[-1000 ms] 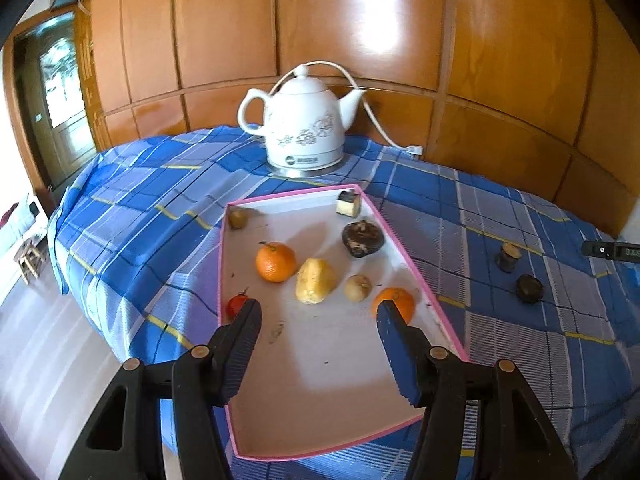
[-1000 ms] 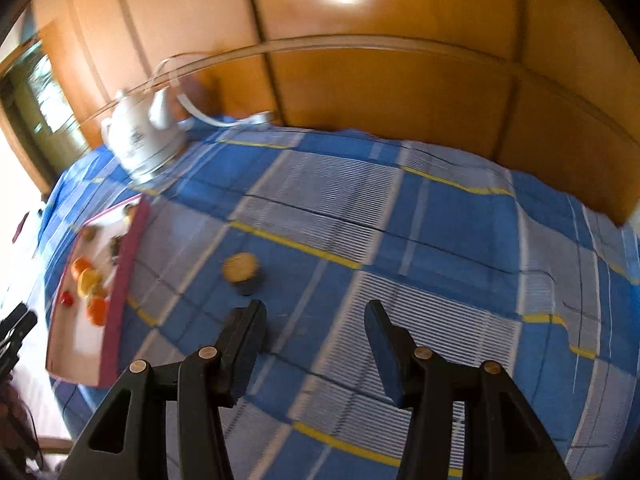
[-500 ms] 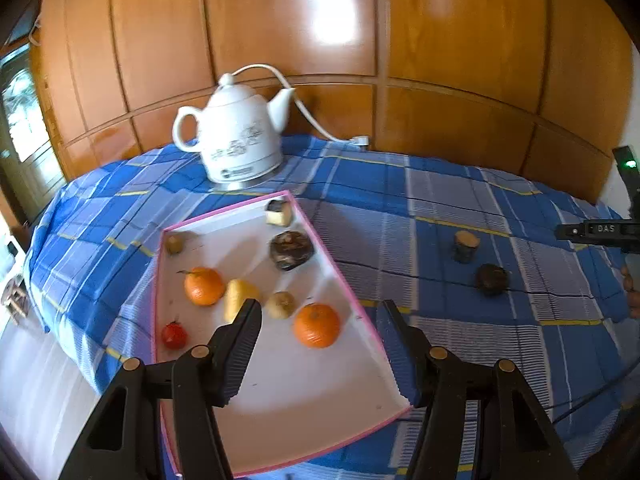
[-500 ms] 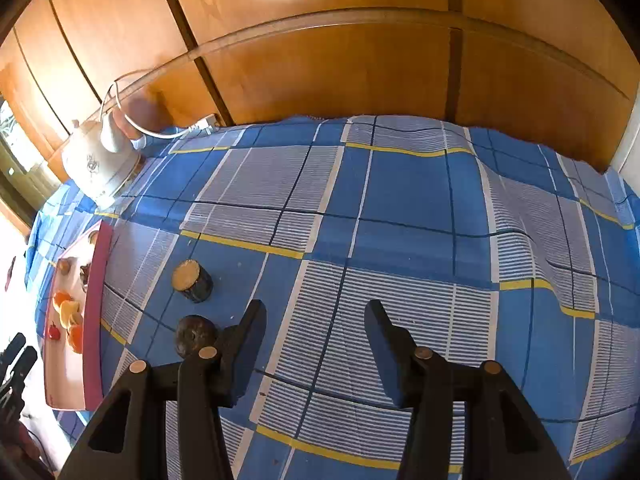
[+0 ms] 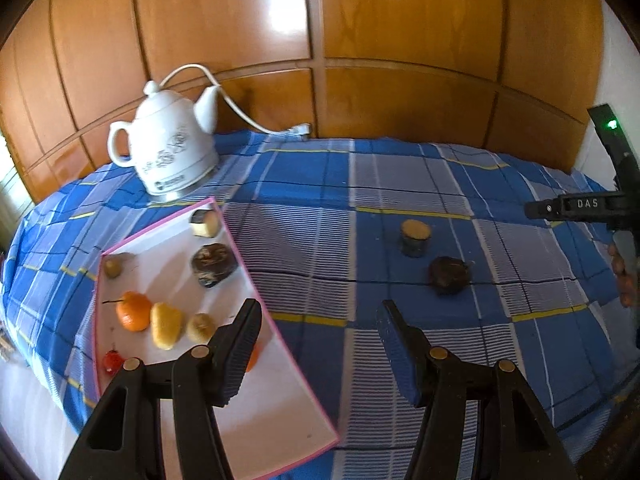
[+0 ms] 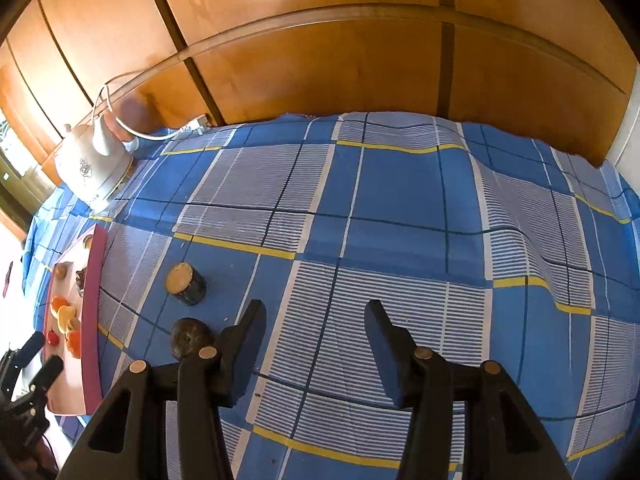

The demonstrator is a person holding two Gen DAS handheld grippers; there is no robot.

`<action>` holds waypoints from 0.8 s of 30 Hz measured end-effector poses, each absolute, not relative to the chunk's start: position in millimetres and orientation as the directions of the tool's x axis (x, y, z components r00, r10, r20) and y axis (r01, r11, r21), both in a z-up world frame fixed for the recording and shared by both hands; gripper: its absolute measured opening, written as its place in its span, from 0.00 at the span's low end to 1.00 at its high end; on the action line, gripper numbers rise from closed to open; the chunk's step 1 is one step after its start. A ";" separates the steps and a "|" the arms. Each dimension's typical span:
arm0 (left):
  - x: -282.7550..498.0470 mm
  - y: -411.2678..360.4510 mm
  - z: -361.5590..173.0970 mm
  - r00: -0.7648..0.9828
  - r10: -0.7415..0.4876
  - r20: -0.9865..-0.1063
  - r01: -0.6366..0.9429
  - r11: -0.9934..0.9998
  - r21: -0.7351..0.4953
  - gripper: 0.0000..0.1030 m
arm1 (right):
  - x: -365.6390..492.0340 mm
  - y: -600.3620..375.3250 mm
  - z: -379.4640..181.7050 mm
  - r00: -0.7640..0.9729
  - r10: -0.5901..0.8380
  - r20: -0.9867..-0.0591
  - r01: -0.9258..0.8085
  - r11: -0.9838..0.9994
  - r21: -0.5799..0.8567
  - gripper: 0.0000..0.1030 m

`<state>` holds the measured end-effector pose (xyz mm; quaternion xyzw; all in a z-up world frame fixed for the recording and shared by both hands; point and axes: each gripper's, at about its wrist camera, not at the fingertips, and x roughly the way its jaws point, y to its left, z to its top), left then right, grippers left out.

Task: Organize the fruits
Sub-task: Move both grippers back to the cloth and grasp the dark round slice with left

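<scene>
Left tongs (image 5: pixel 318 330) spread, empty, above the pink-rimmed tray's (image 5: pixel 280 344) edge. Right tongs (image 6: pixel 316 330) spread, empty, just beside the dark round fruit (image 6: pixel 190 338) on the table (image 6: pixel 400 208).

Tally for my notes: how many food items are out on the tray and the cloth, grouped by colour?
orange fruits: 2, on the tray
yellow fruit: 1, tray
red fruit: 1, tray
small tan fruits: 2, tray
dark brown pieces: 2, one tray, one cloth
pale-faced cut chunks: 2, one tray, one cloth
Total: 10
</scene>
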<state>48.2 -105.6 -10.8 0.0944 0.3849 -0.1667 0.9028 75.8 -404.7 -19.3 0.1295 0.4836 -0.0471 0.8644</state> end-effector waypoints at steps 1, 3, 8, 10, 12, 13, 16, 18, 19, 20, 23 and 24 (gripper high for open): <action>49.3 -109.9 -12.5 0.641 -0.234 -0.731 0.383 0.923 0.040 0.59 | 75.6 -405.4 -18.6 0.530 0.044 -0.847 0.210 0.961 0.182 0.50; 51.6 -119.0 -16.2 0.623 -0.250 -0.741 0.402 0.915 0.030 0.59 | 74.7 -406.4 -16.8 0.537 0.044 -0.843 0.216 0.958 0.187 0.50; 59.6 -148.7 -29.6 0.548 -0.310 -0.777 0.467 0.884 -0.024 0.59 | 73.7 -408.1 -13.4 0.546 0.033 -0.837 0.230 0.955 0.188 0.50; 62.8 -161.0 -35.4 0.514 -0.333 -0.790 0.489 0.871 -0.049 0.59 | 73.8 -409.9 -13.6 0.544 0.035 -0.838 0.237 0.952 0.194 0.50; 65.4 -174.1 -40.0 0.491 -0.346 -0.800 0.510 0.858 -0.059 0.59 | 74.2 -411.7 -13.8 0.541 0.038 -0.840 0.243 0.949 0.199 0.50; 66.1 -179.4 -41.4 0.484 -0.352 -0.802 0.517 0.853 -0.062 0.59 | 74.3 -412.0 -14.1 0.539 0.040 -0.842 0.244 0.949 0.201 0.50; 70.7 -196.6 -45.0 0.464 -0.367 -0.806 0.537 0.841 -0.074 0.59 | 75.4 -410.5 -15.4 0.532 0.050 -0.845 0.240 0.948 0.207 0.50; 74.8 -206.2 -46.7 0.449 -0.378 -0.809 0.545 0.834 -0.087 0.62 | 76.0 -407.8 -15.5 0.530 0.054 -0.846 0.230 0.951 0.205 0.50; 76.9 -210.7 -47.9 0.446 -0.379 -0.811 0.547 0.832 -0.087 0.63 | 75.9 -406.3 -15.6 0.530 0.056 -0.846 0.226 0.952 0.204 0.50; 79.3 -216.1 -49.8 0.445 -0.375 -0.813 0.550 0.831 -0.082 0.64 | 76.3 -405.1 -15.6 0.530 0.059 -0.846 0.221 0.954 0.205 0.50; 87.5 -227.2 -57.4 0.435 -0.360 -0.826 0.547 0.834 -0.076 0.64 | 76.9 -402.9 -15.2 0.530 0.065 -0.846 0.214 0.955 0.207 0.50; 90.8 -230.7 -60.7 0.430 -0.355 -0.830 0.544 0.836 -0.076 0.64 | 76.9 -402.6 -15.2 0.530 0.066 -0.846 0.213 0.954 0.208 0.50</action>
